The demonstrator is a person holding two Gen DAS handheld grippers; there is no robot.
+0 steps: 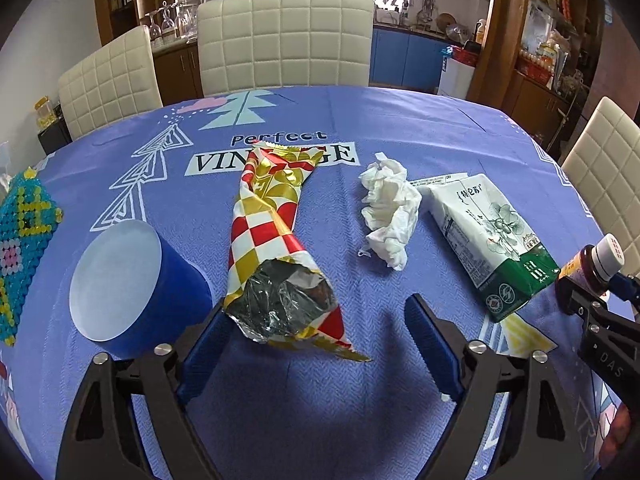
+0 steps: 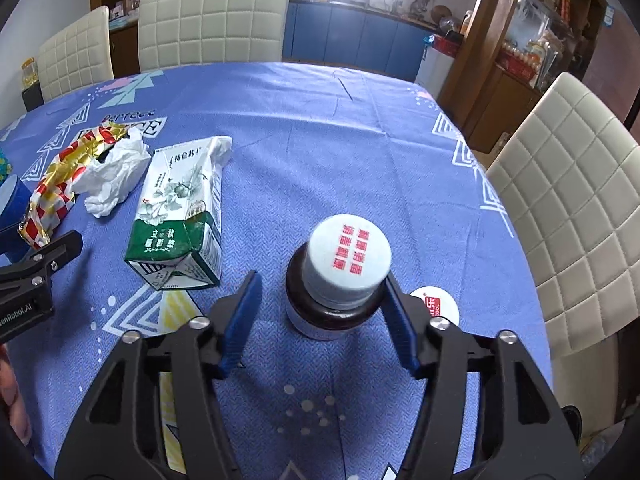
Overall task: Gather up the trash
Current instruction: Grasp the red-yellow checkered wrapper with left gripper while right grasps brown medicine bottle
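Note:
A red, gold and white checked snack wrapper (image 1: pixel 272 236) lies on the blue tablecloth, its torn open end between my left gripper's fingers. My left gripper (image 1: pixel 316 320) is open around that end. A crumpled white tissue (image 1: pixel 388 212) and a flattened green and white milk carton (image 1: pixel 488 240) lie to the right. In the right wrist view, a brown bottle with a white cap (image 2: pixel 344 276) stands upright between the fingers of my right gripper (image 2: pixel 320 300), which is open; its right finger is close against the bottle. The wrapper (image 2: pixel 60 184), tissue (image 2: pixel 112 180) and carton (image 2: pixel 180 216) lie left.
A blue cup (image 1: pixel 132 284) lies on its side left of the wrapper. A beaded mat (image 1: pixel 24 240) sits at the far left. A second white cap (image 2: pixel 436 304) shows behind my right finger. Cream chairs (image 1: pixel 284 40) surround the table.

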